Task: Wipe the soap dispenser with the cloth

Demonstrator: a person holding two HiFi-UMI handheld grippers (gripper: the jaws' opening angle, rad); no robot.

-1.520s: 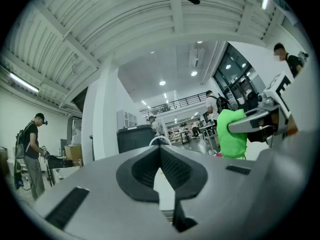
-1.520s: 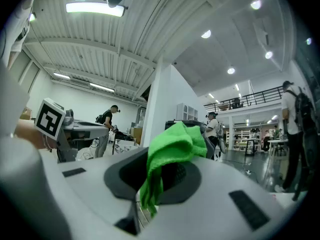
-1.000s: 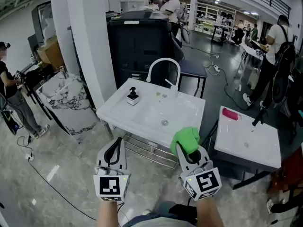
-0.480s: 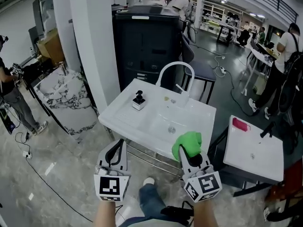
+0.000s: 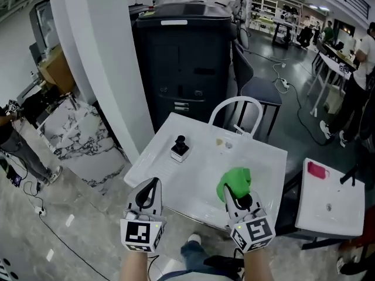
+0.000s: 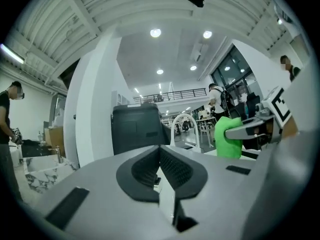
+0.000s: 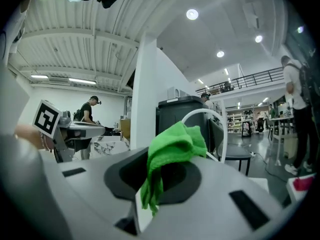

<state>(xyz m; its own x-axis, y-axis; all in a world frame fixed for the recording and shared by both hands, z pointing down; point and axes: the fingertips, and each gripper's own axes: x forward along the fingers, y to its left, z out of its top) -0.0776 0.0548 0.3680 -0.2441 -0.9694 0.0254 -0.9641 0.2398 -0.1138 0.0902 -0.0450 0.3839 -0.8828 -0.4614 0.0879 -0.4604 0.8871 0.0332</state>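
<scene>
The white sink (image 5: 196, 174) fills the middle of the head view. The soap dispenser (image 5: 180, 148), a black pump on a small white base, stands upright on the sink's left side, left of the arched white faucet (image 5: 235, 99) at the sink's far edge. Nothing touches it.

Both grippers are held side by side at the sink's near edge, pointing across it toward the faucet. The left gripper (image 5: 152, 183) is at the near left corner. In the left gripper view its jaws are pressed together with nothing between them. The right gripper (image 5: 231, 195) is over the near right part of the sink and pinches the green cloth (image 5: 234, 181). In the right gripper view the cloth (image 7: 175, 144) bunches up above the closed jaws and a fold hangs down between them. The cloth is well apart from the soap dispenser.

Behind the sink stands a tall black cabinet (image 5: 181, 57), and to the sink's right a second white sink (image 5: 328, 206).
</scene>
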